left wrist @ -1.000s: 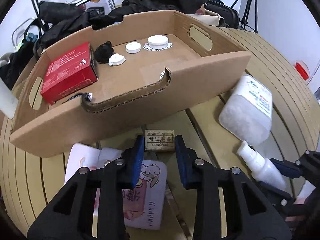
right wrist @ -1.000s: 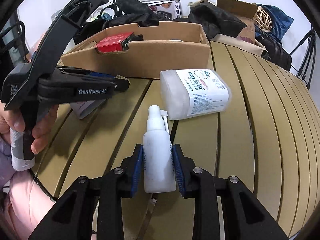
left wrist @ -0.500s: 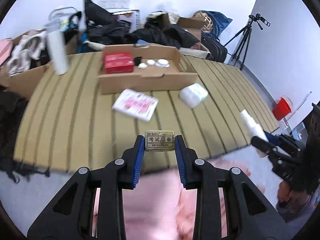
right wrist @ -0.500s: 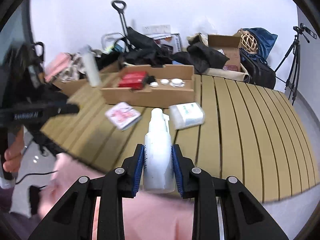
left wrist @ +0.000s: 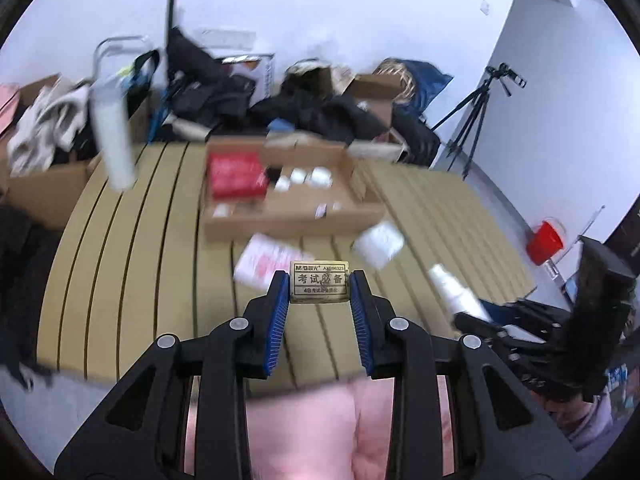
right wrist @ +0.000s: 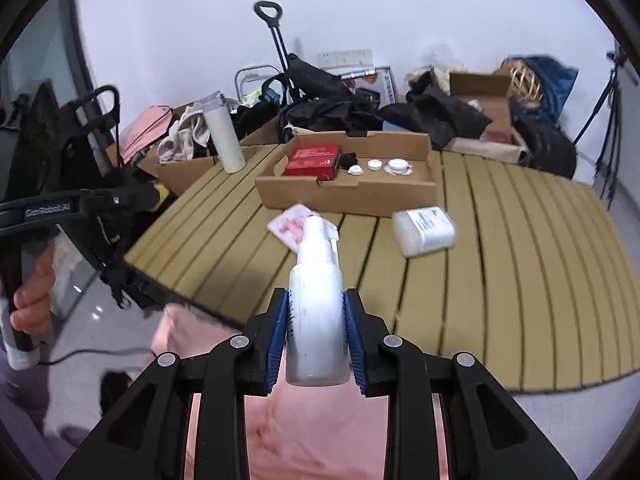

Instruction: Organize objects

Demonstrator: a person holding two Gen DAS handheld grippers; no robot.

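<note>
My left gripper (left wrist: 319,286) is shut on a small gold eraser box (left wrist: 319,282) and holds it in the air near the table's front edge. My right gripper (right wrist: 316,320) is shut on a white spray bottle (right wrist: 316,292), also lifted; the bottle shows in the left wrist view (left wrist: 454,292) too. The cardboard tray (right wrist: 348,196) stands far ahead on the slatted table (right wrist: 500,264), holding a red box (right wrist: 314,160), a black item and three white caps. A pink card (right wrist: 290,224) and a white tub (right wrist: 424,230) lie in front of the tray.
A tall white tumbler (right wrist: 224,136) stands at the table's back left. Bags, clothes and boxes pile behind the table. A tripod (left wrist: 476,120) and a red bucket (left wrist: 546,240) stand on the floor to the right. The person's pink clothing shows below both grippers.
Both grippers have pulled far back and up from the table with their objects still held. The tray now looks small and distant.
</note>
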